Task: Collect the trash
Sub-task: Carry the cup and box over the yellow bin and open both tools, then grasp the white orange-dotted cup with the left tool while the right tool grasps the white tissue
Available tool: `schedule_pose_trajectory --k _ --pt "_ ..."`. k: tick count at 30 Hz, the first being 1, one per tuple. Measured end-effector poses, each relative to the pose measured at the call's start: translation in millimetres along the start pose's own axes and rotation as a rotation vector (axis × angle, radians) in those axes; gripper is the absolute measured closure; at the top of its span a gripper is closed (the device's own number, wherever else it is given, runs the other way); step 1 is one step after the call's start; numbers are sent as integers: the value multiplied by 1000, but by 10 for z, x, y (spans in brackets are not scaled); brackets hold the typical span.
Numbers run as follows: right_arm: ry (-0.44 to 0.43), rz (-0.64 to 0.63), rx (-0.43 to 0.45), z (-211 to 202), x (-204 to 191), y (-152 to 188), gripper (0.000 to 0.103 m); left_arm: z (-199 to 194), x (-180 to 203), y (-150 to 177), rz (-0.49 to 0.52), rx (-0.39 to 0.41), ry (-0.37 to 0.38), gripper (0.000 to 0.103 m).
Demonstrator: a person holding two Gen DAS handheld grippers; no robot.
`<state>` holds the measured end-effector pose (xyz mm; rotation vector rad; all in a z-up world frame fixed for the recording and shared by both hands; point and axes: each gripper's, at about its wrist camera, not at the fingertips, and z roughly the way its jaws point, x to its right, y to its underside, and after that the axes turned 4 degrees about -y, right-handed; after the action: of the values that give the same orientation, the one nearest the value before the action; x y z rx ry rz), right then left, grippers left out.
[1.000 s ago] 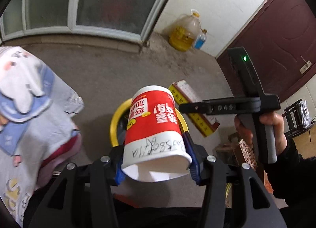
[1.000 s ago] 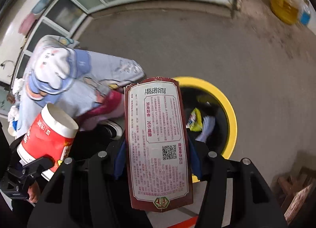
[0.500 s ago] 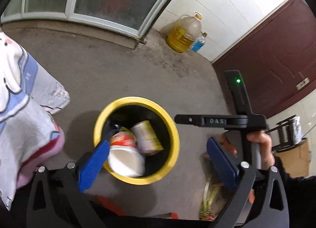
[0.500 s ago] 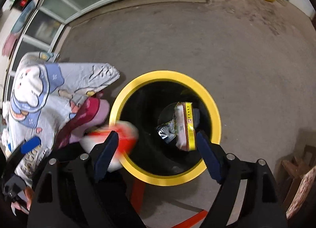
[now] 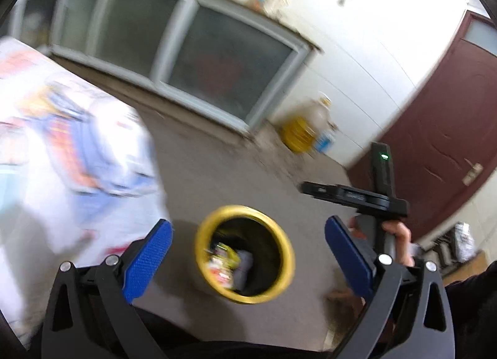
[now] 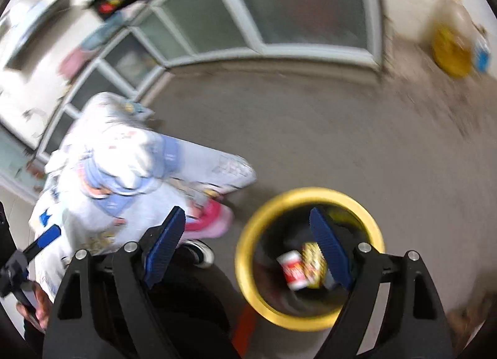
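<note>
left gripper (image 5: 247, 252) spread wide and empty, right gripper (image 6: 248, 245) likewise, yellow-rimmed bin (image 5: 283, 241) below, red cup (image 6: 293, 269) and wrappers inside, blurred

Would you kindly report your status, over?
Left gripper open, empty. Right gripper open, empty. Red cup lies in yellow-rimmed bin. Nothing obstructing.

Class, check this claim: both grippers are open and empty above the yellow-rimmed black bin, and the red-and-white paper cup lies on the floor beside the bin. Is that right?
Not quite. The red-and-white paper cup lies inside the yellow-rimmed black bin, not beside it, as the right wrist view shows. The left gripper and the right gripper are indeed open and empty.
</note>
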<state>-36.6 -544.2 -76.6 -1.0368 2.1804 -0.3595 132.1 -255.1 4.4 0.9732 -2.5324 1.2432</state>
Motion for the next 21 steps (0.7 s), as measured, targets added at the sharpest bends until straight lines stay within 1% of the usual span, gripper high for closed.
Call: schedule_pose_trajectory --k 1,2,3,5,7,8,9,10,11,12,14,15,18,19,20,21 --pt "-20 -34 12 7 -131 -17 22 -241 -99 29 5 43 -57 8" --pt "-50 -83 30 22 -322 -32 21 -402 -165 46 10 71 -105 8" --pt "-72 -124 40 45 -481 -39 20 -657 -283 102 16 113 -188 8" --pt "-106 -191 50 99 -764 -40 20 -1061 -527 214 -3 163 -317 8" --pt "-151 -268 43 200 -1137 -44 20 -1360 -745 285 -42 190 -398 8" --pt "-178 -313 34 282 -1365 -41 20 -1515 -866 339 -67 203 -445 8" --pt "-198 -343 27 342 -1522 -38 20 -1714 -1021 403 -99 224 -510 8" --pt "-222 -380 13 425 -1706 -38 20 -1848 -1130 445 -122 238 -551 8" --pt "-238 -407 1 496 -1839 -35 20 -1967 -1261 473 -146 247 -591 8" --pt "-250 -447 -13 600 -2065 -43 20 -2107 -1421 501 -179 255 -650 8" --pt "-272 -490 -28 741 -2366 -69 20 -2337 -1732 554 -236 269 -748 8" --pt "-288 -516 -38 845 -2594 -114 20 -2432 -1858 572 -260 265 -782 8" --pt "-300 -593 -37 1088 -3114 -227 20 -2601 -2263 565 -317 255 -861 8" --pt "-303 -612 -39 1134 -3198 -258 20 -2645 -2405 571 -331 252 -880 8" --pt "-308 -643 -50 1272 -3411 -314 20 -2672 -2571 549 -354 243 -897 8" --pt "-309 -660 -58 1361 -3522 -347 20 -2716 -2700 599 -372 235 -903 8"
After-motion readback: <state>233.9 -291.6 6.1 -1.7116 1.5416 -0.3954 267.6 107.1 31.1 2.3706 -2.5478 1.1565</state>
